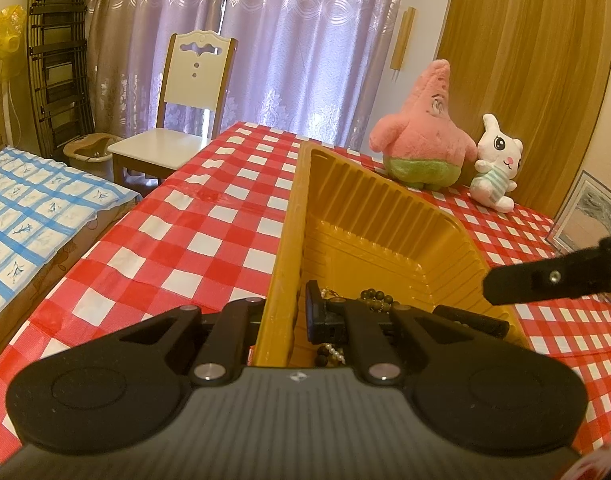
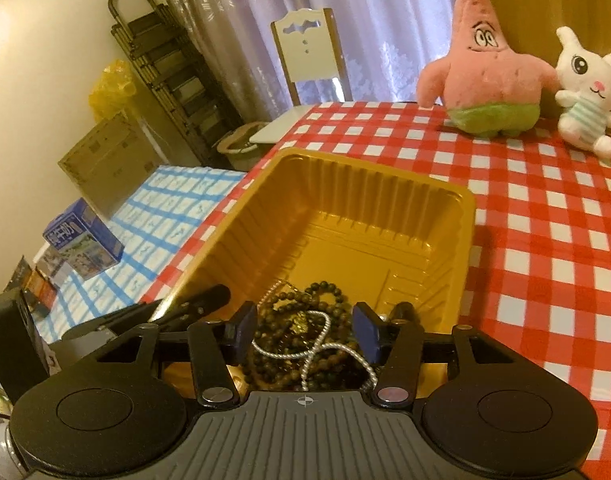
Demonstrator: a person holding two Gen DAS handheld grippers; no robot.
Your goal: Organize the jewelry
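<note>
My left gripper (image 1: 283, 316) is clamped tight on the near-left wall of the gold plastic tray (image 2: 385, 208), pinning it to the red checked tablecloth (image 2: 545, 240). My right gripper (image 2: 303, 334) stands half open, pads clear of the dark bead strands (image 2: 333, 292) and silver chain (image 2: 325, 332) heaped in the tray's near end.

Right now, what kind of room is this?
Probably a lived-in home room: a checked tablecloth under plush toys, lace curtains behind a dining chair, a gold tray holding jewelry.
</note>
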